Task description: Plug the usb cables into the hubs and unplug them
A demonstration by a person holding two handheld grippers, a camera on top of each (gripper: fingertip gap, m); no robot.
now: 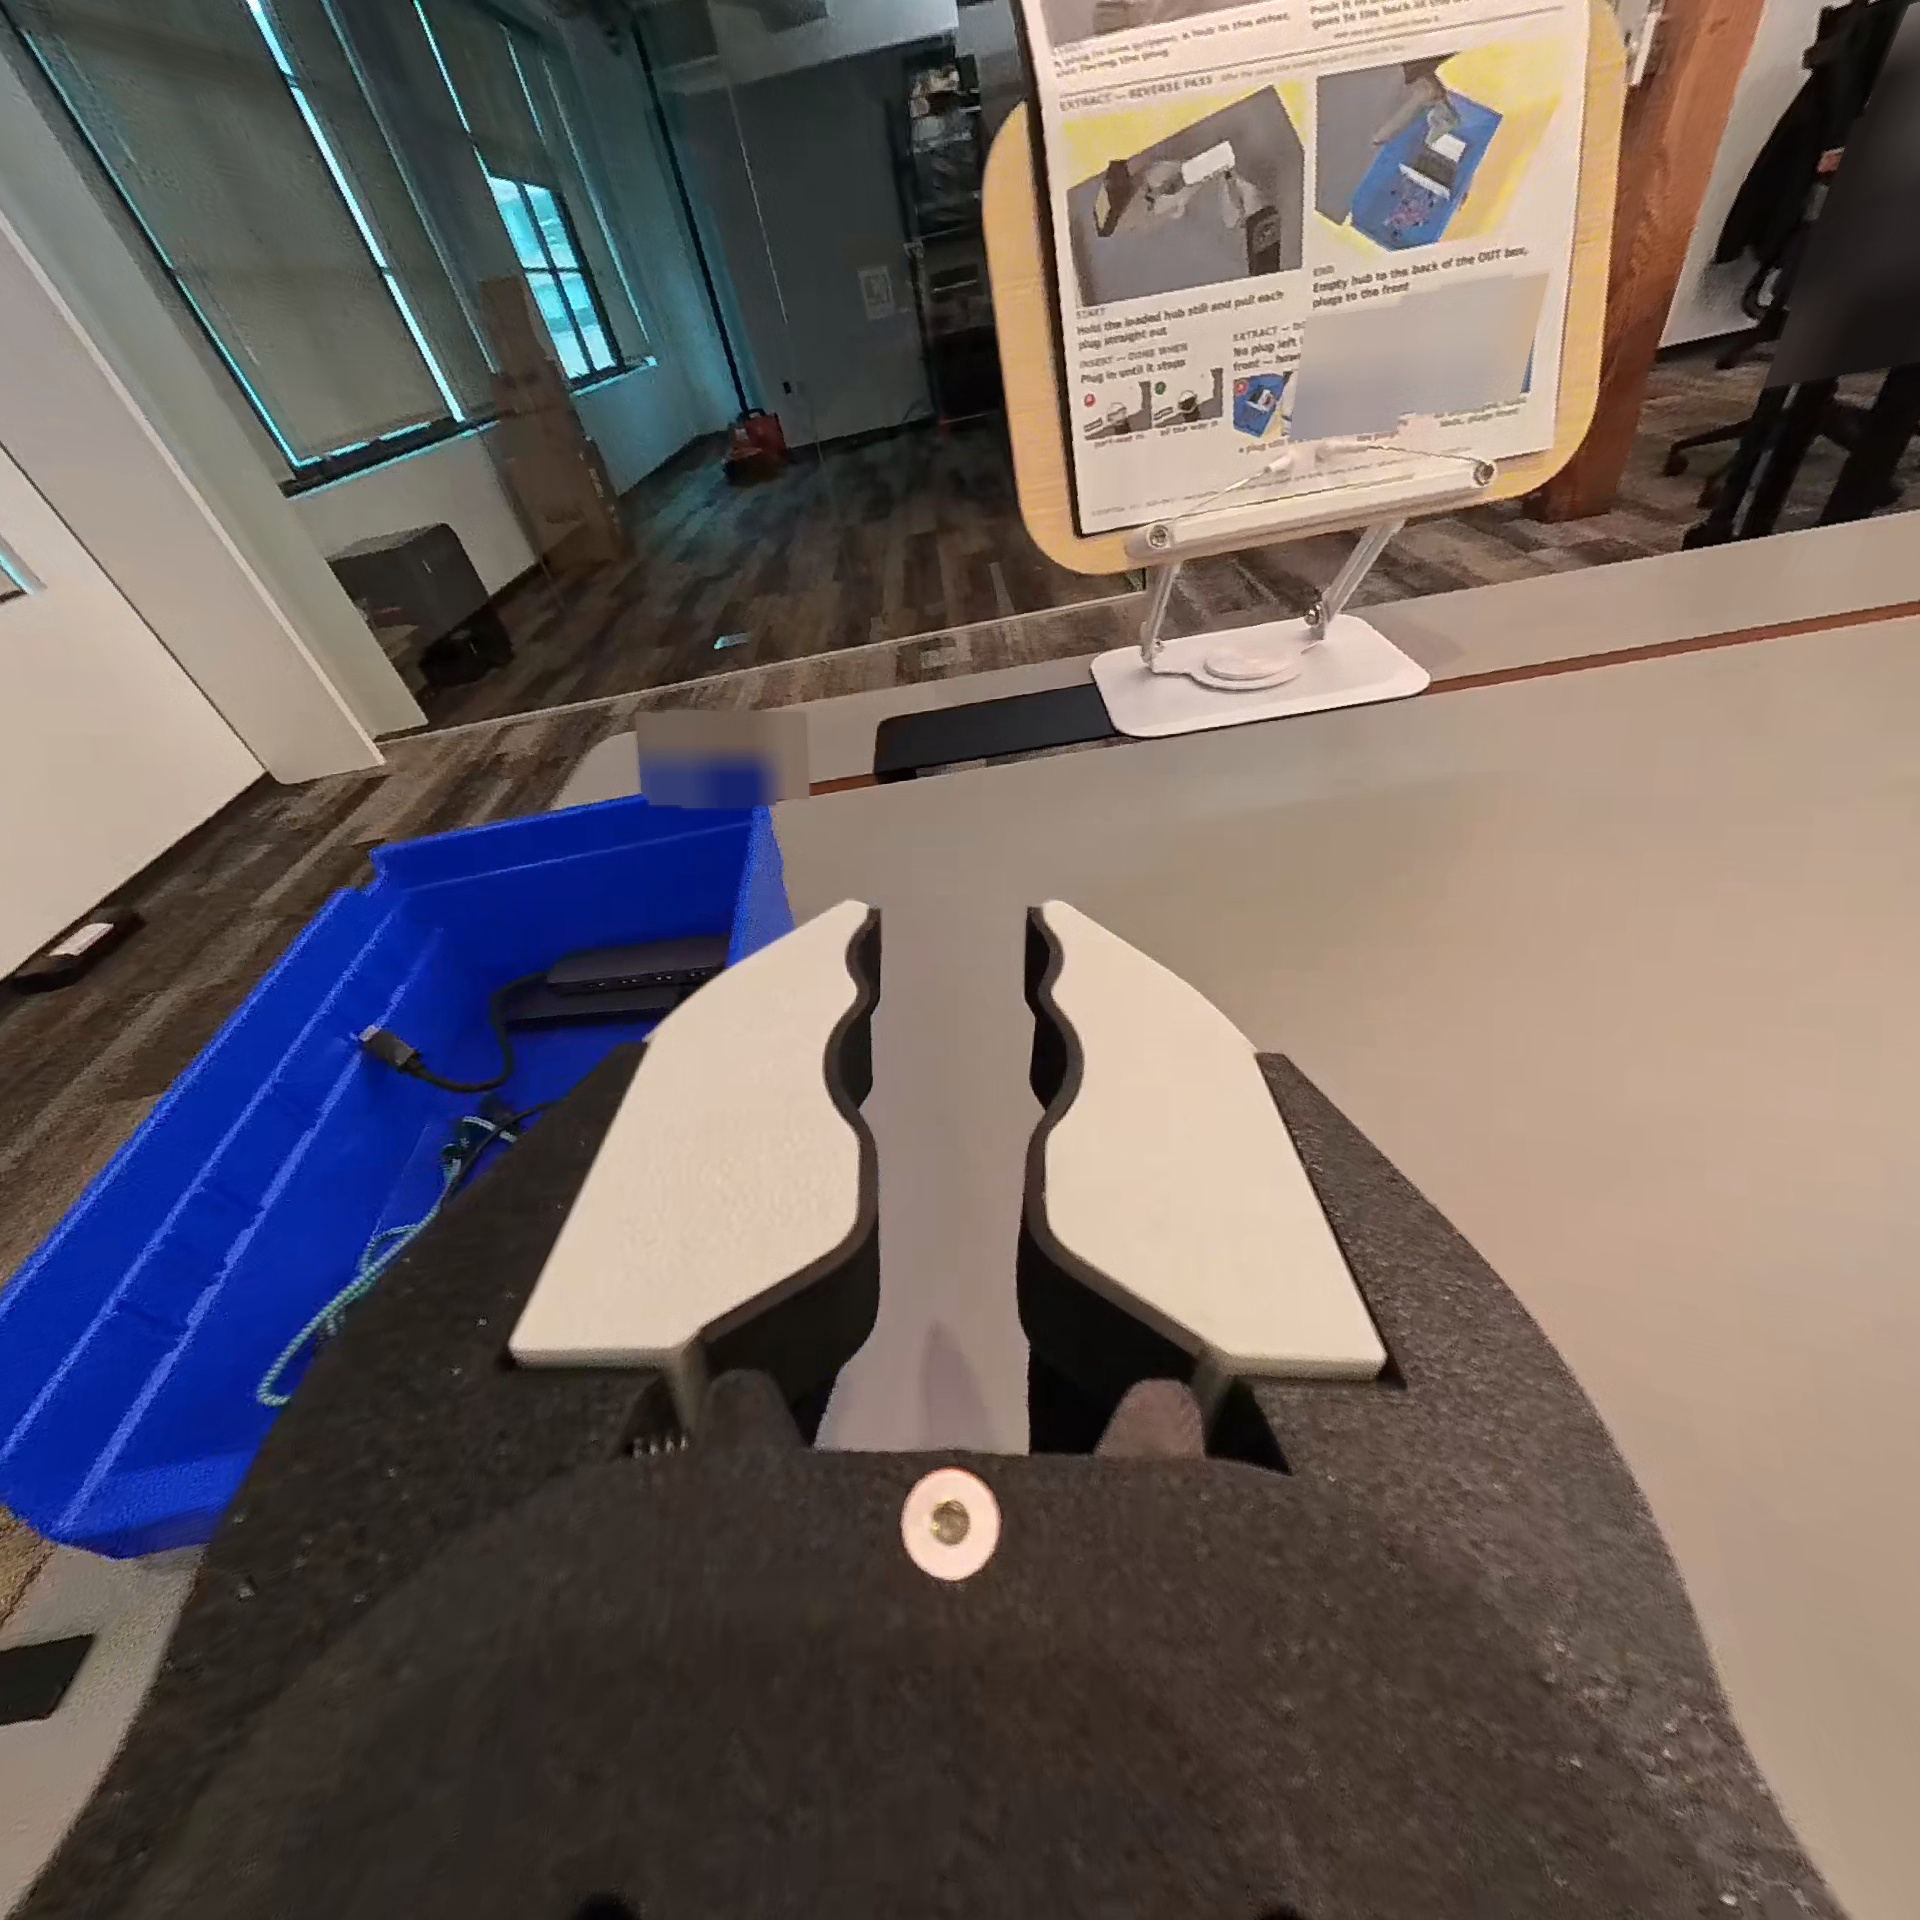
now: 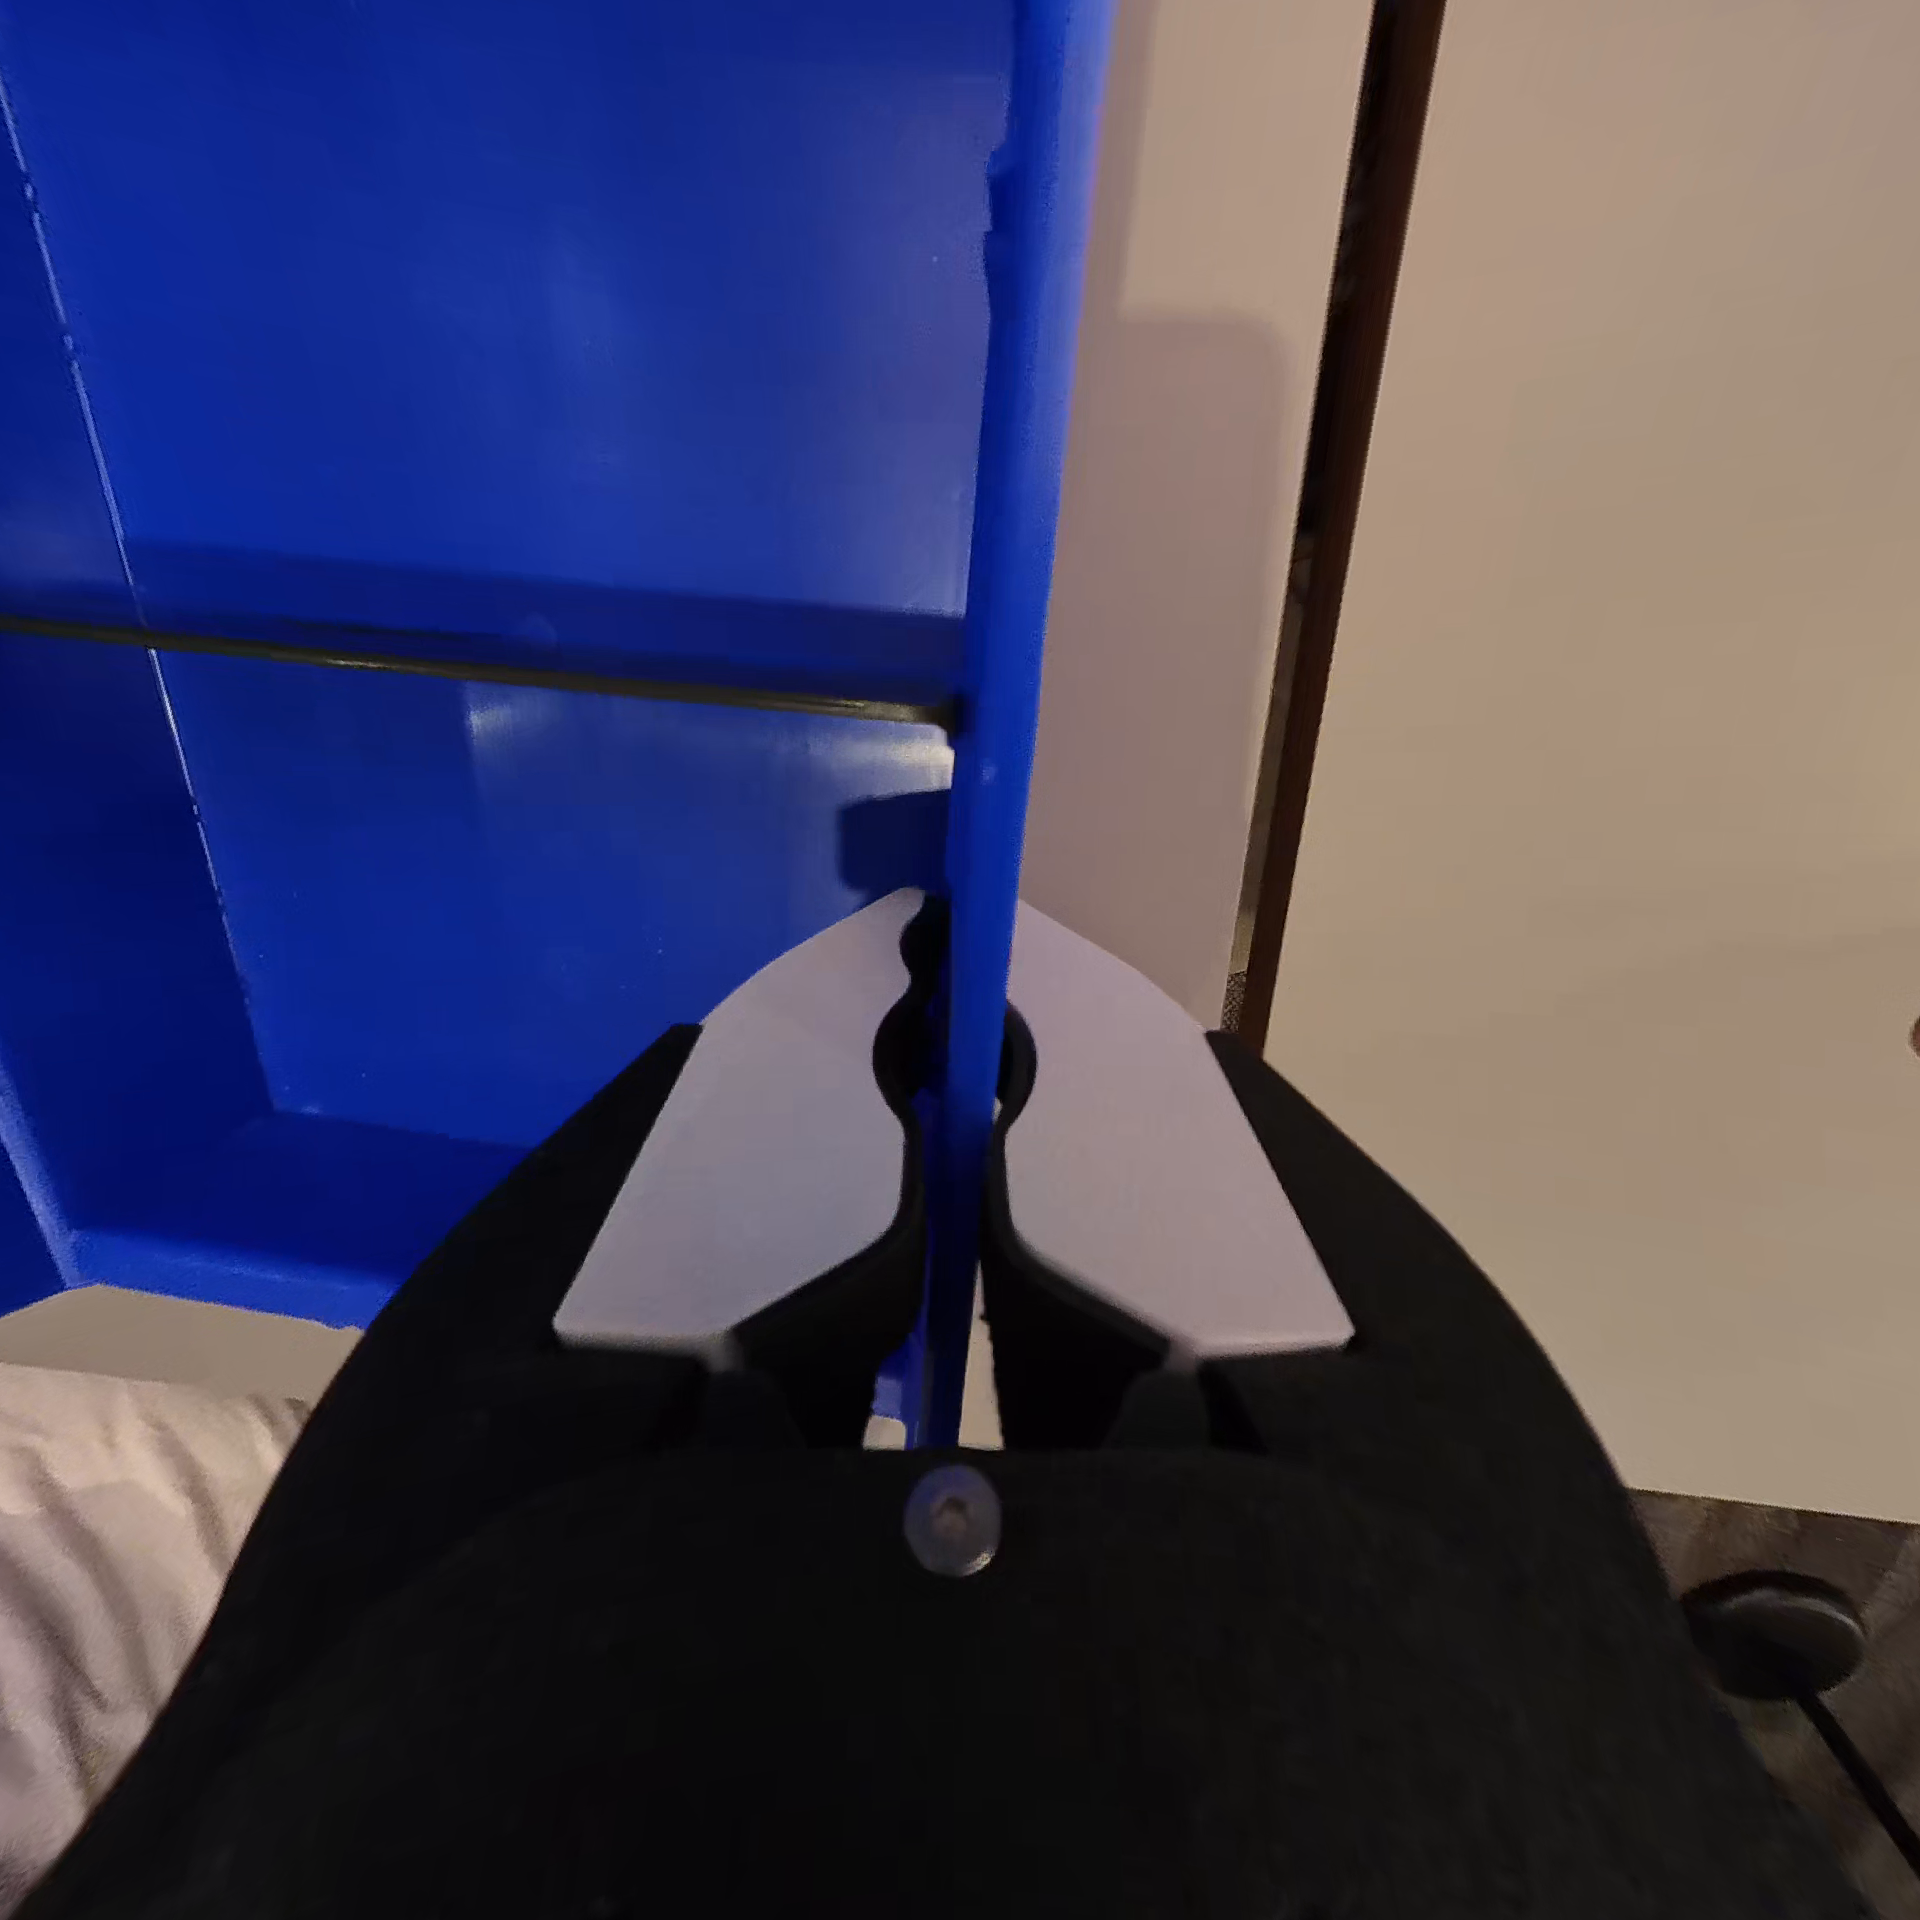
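Observation:
In the left wrist view, my left gripper (image 1: 951,925) is open and empty above the bare grey table (image 1: 1403,1039). To its left a blue bin (image 1: 260,1143) holds dark USB hubs (image 1: 634,971), a black cable with a plug (image 1: 390,1047) and a braided teal cable (image 1: 353,1288). In the right wrist view, my right gripper (image 2: 961,914) is shut on the side wall (image 2: 1003,623) of a blue bin (image 2: 520,364). A thin black cable (image 2: 520,670) runs across that bin's inside to the wall.
A tilted stand (image 1: 1257,675) with an instruction sheet (image 1: 1309,239) stands at the table's far edge beside a black pad (image 1: 987,732). In the right wrist view a white cloth (image 2: 114,1507) lies at lower left and a black round foot (image 2: 1777,1652) with a cord sits on the floor. Tip to tip, the grippers are about 80 cm apart.

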